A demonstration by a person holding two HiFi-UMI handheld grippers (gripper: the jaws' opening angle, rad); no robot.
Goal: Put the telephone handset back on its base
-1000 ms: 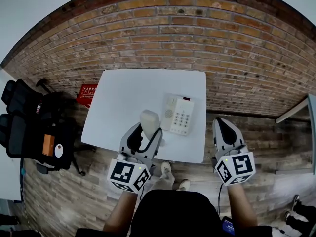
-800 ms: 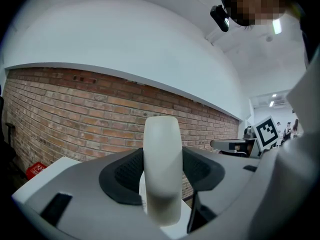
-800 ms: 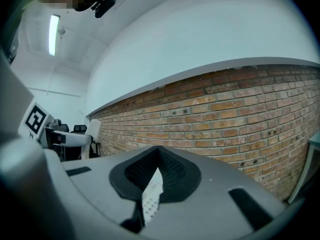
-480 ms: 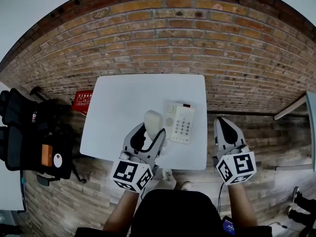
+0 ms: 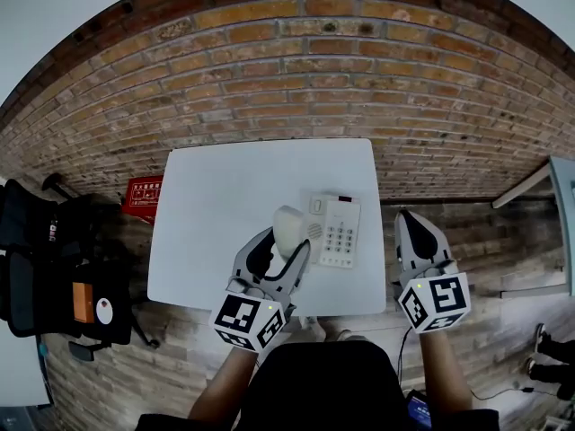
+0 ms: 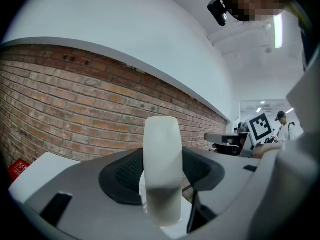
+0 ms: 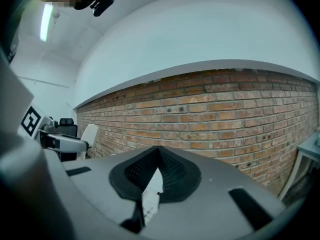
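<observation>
Brick wall is seen behind a white desk. The telephone handset is clamped upright between the jaws of the left hand-held gripper, above the desk's near part. The base with its keypad is found on the desk just to the right of that hand-held gripper, close to the handset. The right hand-held gripper is held beyond the desk's right edge, its jaws closed together with nothing gripped.

Your white rectangular table carries a white push-button telephone base, lying toward its near right corner.
</observation>
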